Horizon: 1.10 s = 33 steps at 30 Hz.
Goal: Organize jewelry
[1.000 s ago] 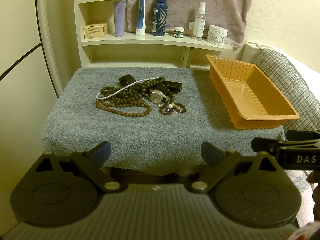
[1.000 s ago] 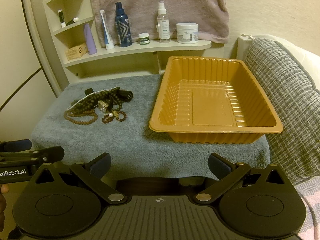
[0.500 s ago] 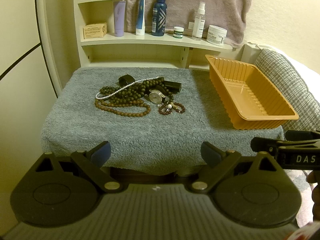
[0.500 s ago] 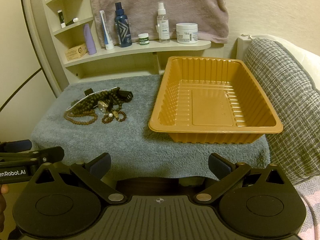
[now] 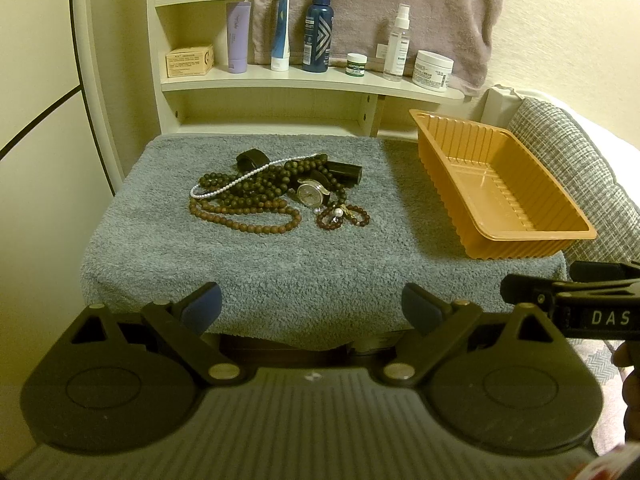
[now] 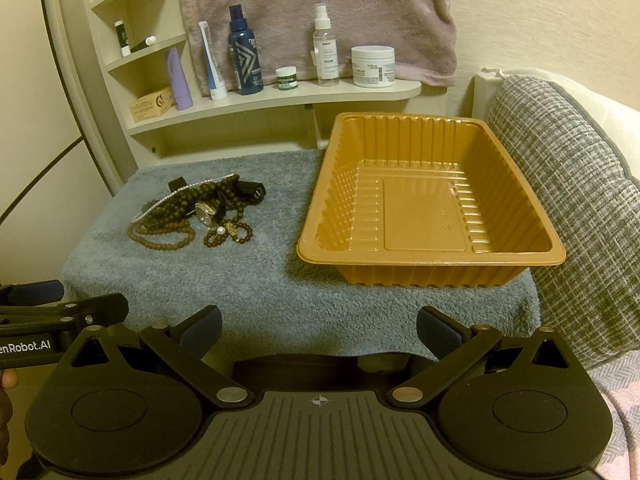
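Observation:
A pile of jewelry [image 5: 276, 194] lies on a grey towel-covered table [image 5: 304, 264]: dark and brown bead necklaces, a thin pearl strand, a wristwatch [image 5: 310, 194] and a small bead bracelet [image 5: 340, 216]. The pile also shows in the right wrist view [image 6: 196, 216]. An empty orange plastic tray [image 6: 432, 208] stands to its right, also in the left wrist view [image 5: 500, 188]. My left gripper [image 5: 311, 306] is open and empty, before the table's front edge. My right gripper [image 6: 318, 326] is open and empty, facing the tray.
A shelf [image 5: 312, 80] behind the table holds bottles, tubes, jars and a small box. A pink towel [image 6: 316, 12] hangs above it. A grey checked cushion [image 6: 568, 200] lies right of the tray. A curved white frame [image 5: 92, 80] stands at the left.

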Tool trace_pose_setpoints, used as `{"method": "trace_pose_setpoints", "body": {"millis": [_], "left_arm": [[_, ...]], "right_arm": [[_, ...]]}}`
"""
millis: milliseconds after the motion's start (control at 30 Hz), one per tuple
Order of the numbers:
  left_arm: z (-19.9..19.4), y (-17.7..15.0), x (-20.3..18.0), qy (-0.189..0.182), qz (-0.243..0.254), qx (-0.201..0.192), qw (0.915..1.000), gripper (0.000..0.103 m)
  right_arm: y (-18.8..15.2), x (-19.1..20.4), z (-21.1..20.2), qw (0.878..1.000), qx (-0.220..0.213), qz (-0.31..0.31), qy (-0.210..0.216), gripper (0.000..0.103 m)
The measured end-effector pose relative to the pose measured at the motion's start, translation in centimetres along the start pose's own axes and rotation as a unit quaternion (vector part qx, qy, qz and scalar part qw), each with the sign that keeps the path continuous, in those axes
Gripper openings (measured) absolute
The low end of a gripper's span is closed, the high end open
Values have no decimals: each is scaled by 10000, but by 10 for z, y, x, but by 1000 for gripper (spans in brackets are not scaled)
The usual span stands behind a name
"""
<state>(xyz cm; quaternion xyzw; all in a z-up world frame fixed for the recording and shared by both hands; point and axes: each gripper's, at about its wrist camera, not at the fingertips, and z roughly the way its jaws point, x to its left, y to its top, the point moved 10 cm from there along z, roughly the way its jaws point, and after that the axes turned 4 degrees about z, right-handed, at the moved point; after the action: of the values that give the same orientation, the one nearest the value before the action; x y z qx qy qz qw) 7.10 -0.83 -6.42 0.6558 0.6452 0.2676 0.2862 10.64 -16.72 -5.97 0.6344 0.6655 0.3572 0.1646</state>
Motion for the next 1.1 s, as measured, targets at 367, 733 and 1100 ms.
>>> {"method": "trace_pose_setpoints", "body": {"millis": [367, 733, 1100], "left_arm": [[0, 0, -1, -1, -3, -2, 10000, 96], [0, 0, 0, -3, -4, -4, 10000, 96], [-1, 9, 2, -294, -320, -54, 9990, 95]], "right_arm": [[0, 0, 0, 10000, 3, 1, 3, 103], [-1, 0, 1, 10000, -2, 5, -1, 103], [14, -21, -11, 9981, -496, 327, -159, 103]]}}
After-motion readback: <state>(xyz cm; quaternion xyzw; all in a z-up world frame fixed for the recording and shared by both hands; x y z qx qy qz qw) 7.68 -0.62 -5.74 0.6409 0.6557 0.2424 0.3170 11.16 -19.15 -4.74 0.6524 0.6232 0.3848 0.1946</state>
